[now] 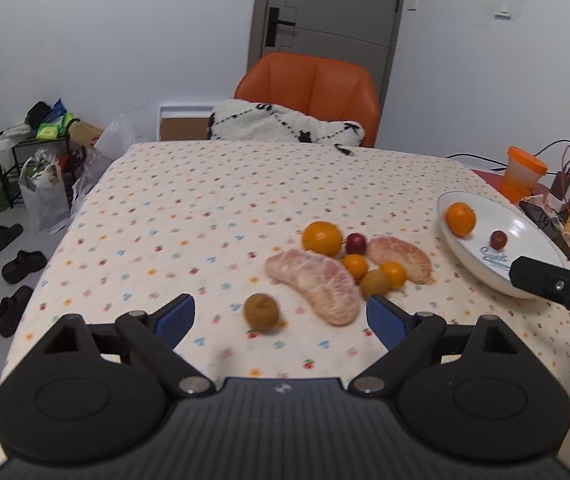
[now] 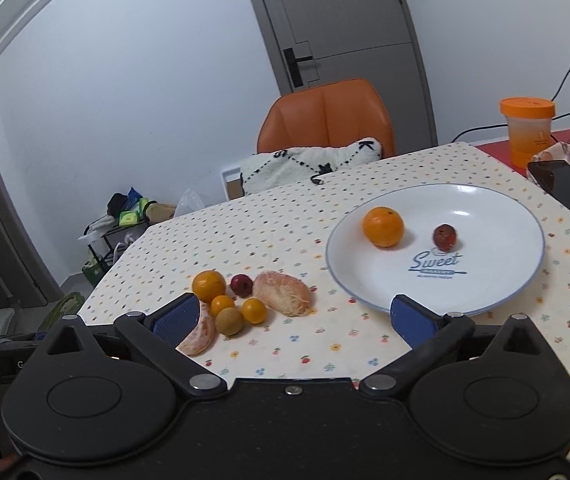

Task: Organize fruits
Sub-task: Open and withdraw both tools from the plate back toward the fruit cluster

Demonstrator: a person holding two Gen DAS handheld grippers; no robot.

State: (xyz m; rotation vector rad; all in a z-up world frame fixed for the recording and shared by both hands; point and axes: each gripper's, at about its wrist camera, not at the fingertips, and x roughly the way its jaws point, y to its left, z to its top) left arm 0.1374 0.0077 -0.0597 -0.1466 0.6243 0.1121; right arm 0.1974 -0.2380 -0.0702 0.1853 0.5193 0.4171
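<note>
Both tools hang above the flower-print surface [image 1: 205,208], and neither grips anything. The left hand-held gripper [image 1: 281,318] has its blue pads spread wide, with a lone brown fruit [image 1: 261,313] lying on the cloth between them, untouched and slightly blurred. The right hand-held gripper [image 2: 293,318] is spread just as wide, over bare cloth at the near rim of the white plate [image 2: 485,280].

On that plate sit an orange [image 2: 383,226] and a small dark red fruit [image 2: 444,237], apart from each other. The rest of the fruit clusters left of the plate: a large orange [image 1: 322,238], a red fruit [image 1: 355,243], two small orange fruits [image 1: 355,267] and [image 1: 394,274], a second brown fruit [image 1: 375,282], and two peeled pomelo pieces, [image 1: 317,286] and [image 1: 401,258], flanking the cluster.

An orange chair [image 1: 317,92] stands beyond the far edge.
</note>
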